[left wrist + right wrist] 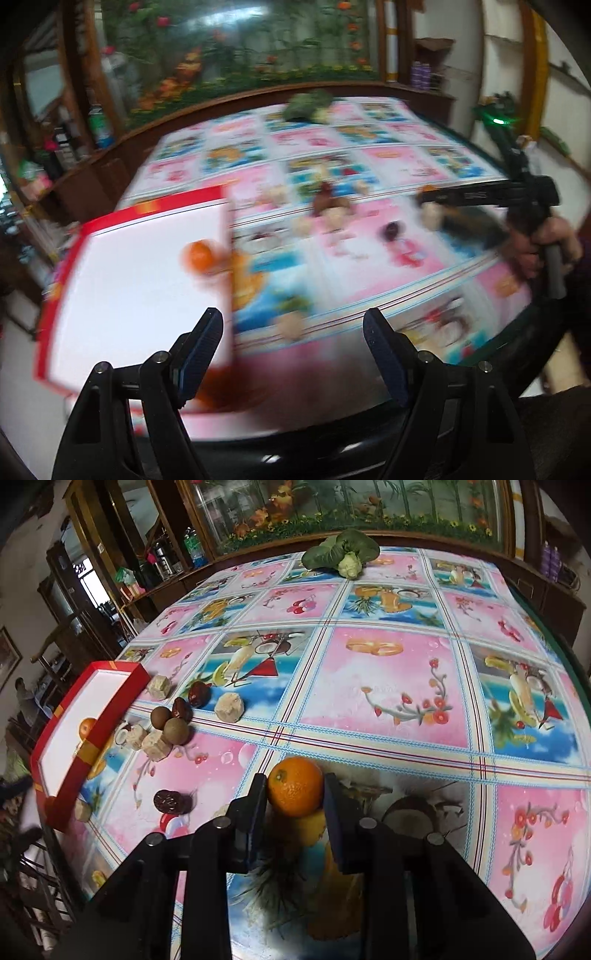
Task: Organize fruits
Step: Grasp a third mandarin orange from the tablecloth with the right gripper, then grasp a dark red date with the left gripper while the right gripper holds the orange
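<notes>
My right gripper [295,781] is shut on an orange [295,792] low over the fruit-print tablecloth [388,686]; I cannot tell whether the orange touches it. A red-rimmed white tray [110,709] sits at the table's left edge with another orange [88,727] in it. In the blurred left wrist view my left gripper [293,315] is open and empty, over the near right corner of the tray [140,295]. The tray's orange [199,256] lies ahead of it. At the right a hand holds the right gripper [424,195].
Beside the tray lie two brown round fruits [177,731], red dates [199,694], pale chunks [229,707] and a dark date [170,801]. A leafy green vegetable [343,554] sits at the far edge. Wooden cabinets and shelves ring the table.
</notes>
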Demonstrator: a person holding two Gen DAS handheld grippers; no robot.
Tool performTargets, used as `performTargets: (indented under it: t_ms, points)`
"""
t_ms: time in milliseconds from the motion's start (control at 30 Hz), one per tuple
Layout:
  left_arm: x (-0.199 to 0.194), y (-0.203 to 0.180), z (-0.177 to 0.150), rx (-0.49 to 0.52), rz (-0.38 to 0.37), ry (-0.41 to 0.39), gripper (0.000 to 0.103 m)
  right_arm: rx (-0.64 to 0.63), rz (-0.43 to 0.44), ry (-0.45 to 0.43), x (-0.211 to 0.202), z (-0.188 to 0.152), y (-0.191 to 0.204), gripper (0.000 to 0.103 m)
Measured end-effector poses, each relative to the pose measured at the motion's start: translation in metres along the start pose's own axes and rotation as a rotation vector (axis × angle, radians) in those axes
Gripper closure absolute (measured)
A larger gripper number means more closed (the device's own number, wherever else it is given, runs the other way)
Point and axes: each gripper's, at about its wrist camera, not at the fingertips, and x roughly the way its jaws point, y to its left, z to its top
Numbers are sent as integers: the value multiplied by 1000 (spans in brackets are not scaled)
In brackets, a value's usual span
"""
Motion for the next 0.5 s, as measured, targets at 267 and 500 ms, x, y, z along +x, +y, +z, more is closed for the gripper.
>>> performTargets:
  t_ms: [267, 500]
  points:
    - [50, -60, 49, 61, -84, -7, 25, 157, 41, -160, -35, 9, -30, 71]
    - [98, -67, 62, 106, -110, 81, 57, 197, 72, -155, -36, 12, -34, 71]
